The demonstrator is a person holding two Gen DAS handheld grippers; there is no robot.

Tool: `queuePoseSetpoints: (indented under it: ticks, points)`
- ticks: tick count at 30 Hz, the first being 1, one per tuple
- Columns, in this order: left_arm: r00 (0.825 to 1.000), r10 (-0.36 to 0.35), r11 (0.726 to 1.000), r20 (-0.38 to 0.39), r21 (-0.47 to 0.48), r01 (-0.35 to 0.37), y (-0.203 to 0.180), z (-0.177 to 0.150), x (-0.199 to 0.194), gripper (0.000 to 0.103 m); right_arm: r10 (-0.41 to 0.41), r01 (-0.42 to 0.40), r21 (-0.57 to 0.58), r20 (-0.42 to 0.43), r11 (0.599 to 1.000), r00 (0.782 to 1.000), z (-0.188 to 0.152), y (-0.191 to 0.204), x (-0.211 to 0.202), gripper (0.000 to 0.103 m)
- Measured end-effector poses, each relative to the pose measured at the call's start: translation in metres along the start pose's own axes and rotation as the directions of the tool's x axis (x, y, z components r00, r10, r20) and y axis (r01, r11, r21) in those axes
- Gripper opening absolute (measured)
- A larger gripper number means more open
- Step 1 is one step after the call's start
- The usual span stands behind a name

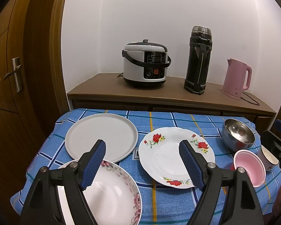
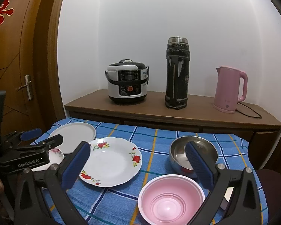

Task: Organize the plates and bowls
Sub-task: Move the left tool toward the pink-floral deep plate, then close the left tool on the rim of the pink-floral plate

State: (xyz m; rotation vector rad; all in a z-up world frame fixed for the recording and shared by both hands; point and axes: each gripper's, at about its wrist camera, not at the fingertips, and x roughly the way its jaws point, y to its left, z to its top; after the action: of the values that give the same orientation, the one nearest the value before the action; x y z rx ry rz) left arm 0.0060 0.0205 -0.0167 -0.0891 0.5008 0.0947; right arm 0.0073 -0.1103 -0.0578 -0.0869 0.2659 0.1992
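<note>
Sideboard (image 2: 159, 112) with rice cooker (image 2: 127, 82), thermos (image 2: 177, 73), kettle (image 2: 230, 89)

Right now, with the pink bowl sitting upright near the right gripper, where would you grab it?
Grip the pink bowl by its near rim, one finger inside and one outside the wall. It stands upright, mouth up, and its thin white lip is exposed. Come down from above with the open right hand-held gripper, which hovers closest.

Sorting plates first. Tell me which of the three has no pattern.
The plain grey flat plate at the far left of the table. The scalloped white plate carries red flowers; the near plate has a pink floral rim.
</note>
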Motion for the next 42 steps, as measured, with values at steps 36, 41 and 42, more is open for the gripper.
queuePoseSetpoints:
  ticks: [36,41,42]
  points:
    - [1.000,0.012,1.000,0.021,0.006,-0.012,0.001,0.000,-0.005,0.082,0.036,-0.036,-0.015,-0.017,0.999,0.999,-0.003,0.013,0.007,0.097]
    - [0.999,0.028,1.000,0.020,0.011,-0.028,0.006,-0.003,-0.006,0.082,0.074,-0.075,-0.017,-0.041,0.997,0.996,-0.005,0.022,0.016,0.091]
    - [0.999,0.034,0.999,0.020,0.007,-0.034,0.009,-0.003,-0.006,0.082,0.083,-0.084,-0.018,-0.044,0.996,0.996,-0.005,0.024,0.017,0.090]
